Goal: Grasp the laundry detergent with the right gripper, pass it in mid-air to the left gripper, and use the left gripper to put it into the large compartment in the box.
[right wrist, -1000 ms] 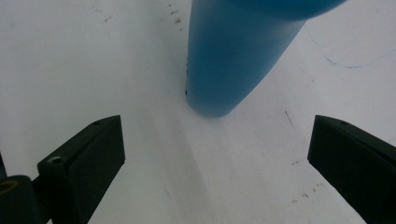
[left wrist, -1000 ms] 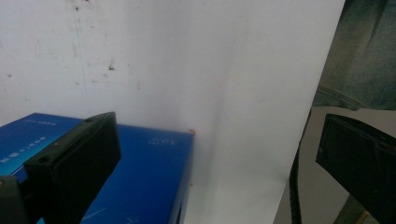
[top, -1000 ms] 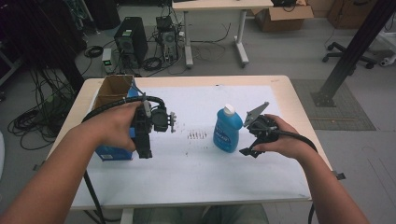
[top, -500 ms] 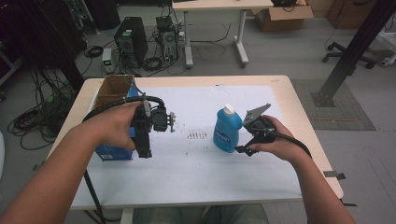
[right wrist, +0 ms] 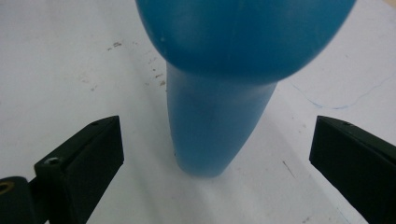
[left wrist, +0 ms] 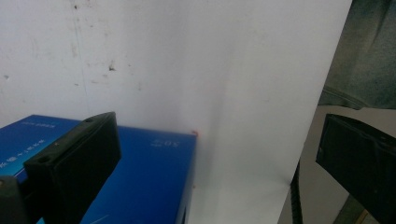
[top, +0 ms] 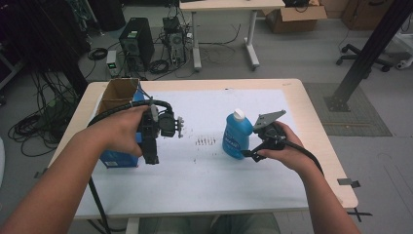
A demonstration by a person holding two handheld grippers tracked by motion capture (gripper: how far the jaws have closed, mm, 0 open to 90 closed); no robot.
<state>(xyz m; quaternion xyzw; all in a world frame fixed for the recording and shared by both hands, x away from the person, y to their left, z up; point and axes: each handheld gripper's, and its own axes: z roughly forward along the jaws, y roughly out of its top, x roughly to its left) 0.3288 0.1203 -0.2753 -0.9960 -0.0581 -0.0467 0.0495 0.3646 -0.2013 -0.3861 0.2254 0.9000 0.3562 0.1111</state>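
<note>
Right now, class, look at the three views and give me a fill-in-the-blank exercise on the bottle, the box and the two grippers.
1. The right gripper is open, with the blue bottle standing ____ its jaws.
2. The bottle's cap is ____ in colour.
3. The left gripper is open above a box whose colour is ____.
4. The bottle stands ____ on the white table cover.

Missing words: between; white; blue; upright

White table sheet (top: 209, 165), cardboard box (top: 117, 92), computer tower (top: 132, 41)
</note>
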